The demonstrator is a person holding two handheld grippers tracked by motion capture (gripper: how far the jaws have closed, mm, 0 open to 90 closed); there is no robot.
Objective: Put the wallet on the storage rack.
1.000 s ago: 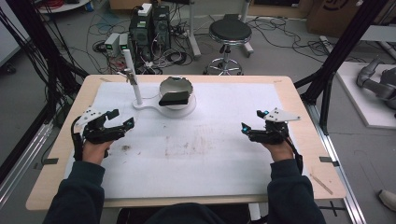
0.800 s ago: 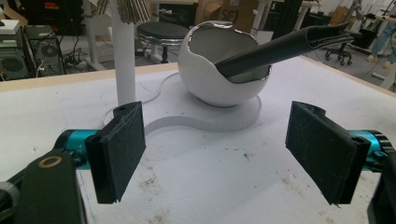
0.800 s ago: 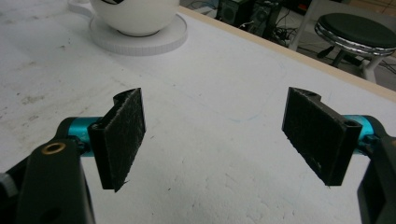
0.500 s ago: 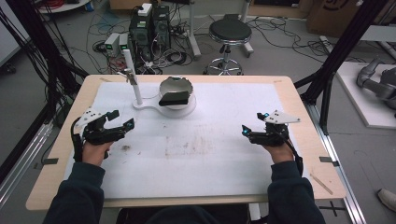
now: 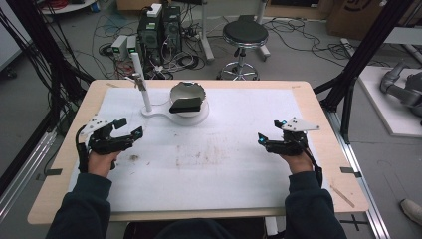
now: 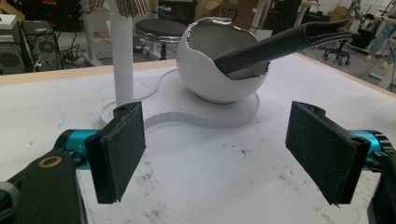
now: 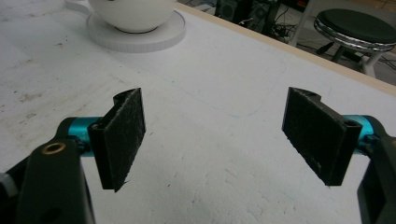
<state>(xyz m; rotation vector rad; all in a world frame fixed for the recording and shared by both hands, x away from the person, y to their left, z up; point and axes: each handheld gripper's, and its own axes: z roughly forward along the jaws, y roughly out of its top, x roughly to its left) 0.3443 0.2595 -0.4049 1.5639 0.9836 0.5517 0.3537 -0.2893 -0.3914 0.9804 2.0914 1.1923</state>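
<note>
The dark flat case (image 5: 185,105) rests in the white bowl (image 5: 188,94) at the far centre of the bench (image 5: 318,102). One end sits down inside the bowl; the other projects over the near rim. In the left gripper view the case (image 6: 285,43) runs as a long dark bar, rising from the bowl's interior toward the upper right, so its long axis lies tilted, not flat. The bowl (image 6: 219,65) stands on a white round base (image 5: 199,117), which joins a white upright post (image 5: 140,82) just to its left.

Note the key relation: the case lies far of both grippers and between them. Your left gripper (image 5: 130,133) is the nearer one and points toward the bowl; the case sits ahead of its jaws and slightly right. Your right gripper (image 5: 263,141) is farther off and points leftward across the white mat (image 5: 224,169), with the bowl's base (image 7: 135,37) at the upper left of its view.

Both pairs of jaws are spread wide and hold nothing. Judged from this layout, approach with the left gripper (image 6: 224,149), aligning its jaws across the projecting end of the case.
</note>
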